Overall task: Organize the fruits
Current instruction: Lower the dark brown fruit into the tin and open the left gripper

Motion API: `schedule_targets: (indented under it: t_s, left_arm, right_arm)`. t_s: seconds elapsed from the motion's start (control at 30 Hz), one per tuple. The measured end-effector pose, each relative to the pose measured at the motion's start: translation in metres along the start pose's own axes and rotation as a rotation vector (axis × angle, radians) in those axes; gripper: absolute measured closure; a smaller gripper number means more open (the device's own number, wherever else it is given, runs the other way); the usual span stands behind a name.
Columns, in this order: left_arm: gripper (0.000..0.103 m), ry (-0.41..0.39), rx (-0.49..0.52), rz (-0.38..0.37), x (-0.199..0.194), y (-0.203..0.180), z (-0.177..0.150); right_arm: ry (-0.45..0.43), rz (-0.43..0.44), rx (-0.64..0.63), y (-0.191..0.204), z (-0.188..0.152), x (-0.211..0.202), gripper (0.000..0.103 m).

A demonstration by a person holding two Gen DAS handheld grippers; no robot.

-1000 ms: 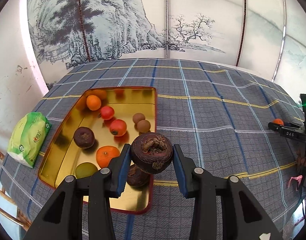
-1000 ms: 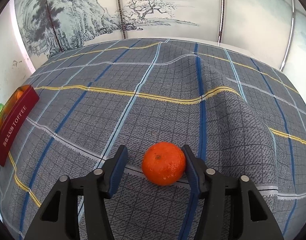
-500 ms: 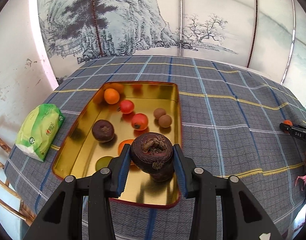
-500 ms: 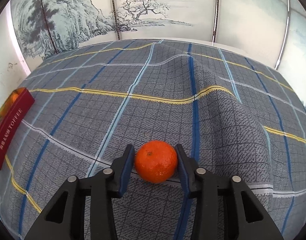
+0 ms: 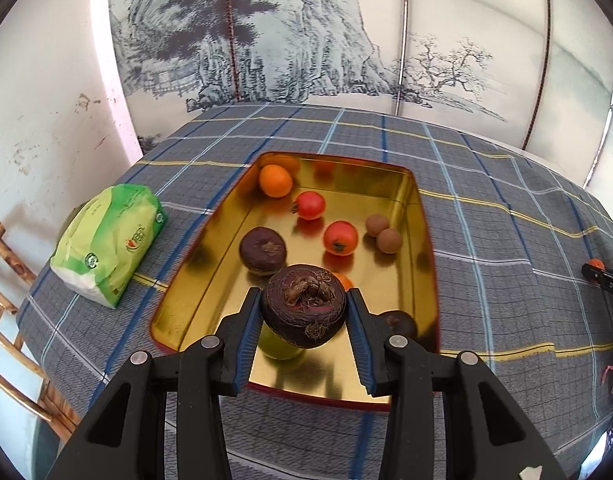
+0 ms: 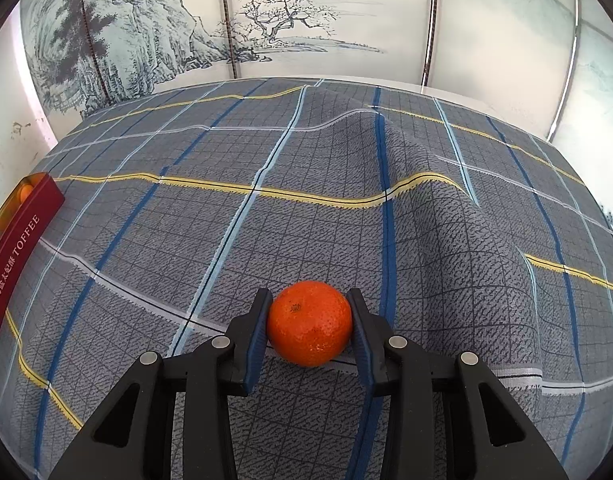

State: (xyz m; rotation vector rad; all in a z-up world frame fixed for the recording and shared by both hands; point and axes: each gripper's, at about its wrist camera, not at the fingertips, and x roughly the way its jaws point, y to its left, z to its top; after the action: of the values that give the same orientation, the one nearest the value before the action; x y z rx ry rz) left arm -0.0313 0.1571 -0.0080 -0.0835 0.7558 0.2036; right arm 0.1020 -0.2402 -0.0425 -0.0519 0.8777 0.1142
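Left hand-held gripper [image 5: 304,312]: both blue-lined pads press the sides of a dark purple mangosteen [image 5: 304,306], round, matte, with a dried, woody brown calyx on top. The fruit is held above the near half of a gold tin tray [image 5: 420,216], a rectangular, rounded-corner box with mirror-bright inner walls and a red outer rim.

Tray contents: a second mangosteen [image 5: 262,249] left of centre; a third dark fruit [image 5: 398,322] at the near right, partly hidden behind the right finger; a smooth orange [image 5: 275,180] at the far left corner; two glossy red tomato-like fruits [image 5: 309,205] [image 5: 340,237] in the middle; two small tan, dull-skinned round fruits [image 5: 383,233] touching each other near the right wall; a green fruit [image 5: 280,346] and an orange-coloured fruit [image 5: 343,280], both largely hidden behind the held mangosteen.

A green and white soft plastic pack [image 5: 108,240] lies on the tabletop just left of the tray.

Right hand-held gripper [image 6: 309,324]: pads closed against both sides of a tangerine [image 6: 309,323], round with pitted, shiny peel, its underside at the cloth; whether it rests on it or is lifted cannot be told. The tablecloth [image 6: 306,208] is a woven grey plaid with blue, white and yellow lines, rumpled into a raised fold behind the fruit. The tray's red side wall [image 6: 18,264], lettered "TOFFEE", shows at the far left, well apart from the tangerine.
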Motion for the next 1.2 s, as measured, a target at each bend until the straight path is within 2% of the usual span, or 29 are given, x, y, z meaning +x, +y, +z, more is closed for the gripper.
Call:
schedule_targets:
  t_s: [0.5, 0.77, 1.2]
  left_arm:
    - [0.066, -0.020, 0.046, 0.032, 0.017, 0.003, 0.026]
    - [0.066, 0.000, 0.055, 0.041, 0.040, 0.002, 0.041]
    - [0.066, 0.031, 0.053, 0.037, 0.064, -0.003, 0.044]
  right_arm:
    - [-0.001, 0.002, -0.002, -0.001, -0.001, -0.001, 0.064]
    - [-0.001, 0.002, -0.003, -0.002, -0.001, -0.001, 0.064]
    - [0.000, -0.004, -0.012, -0.002, -0.002, -0.001, 0.064]
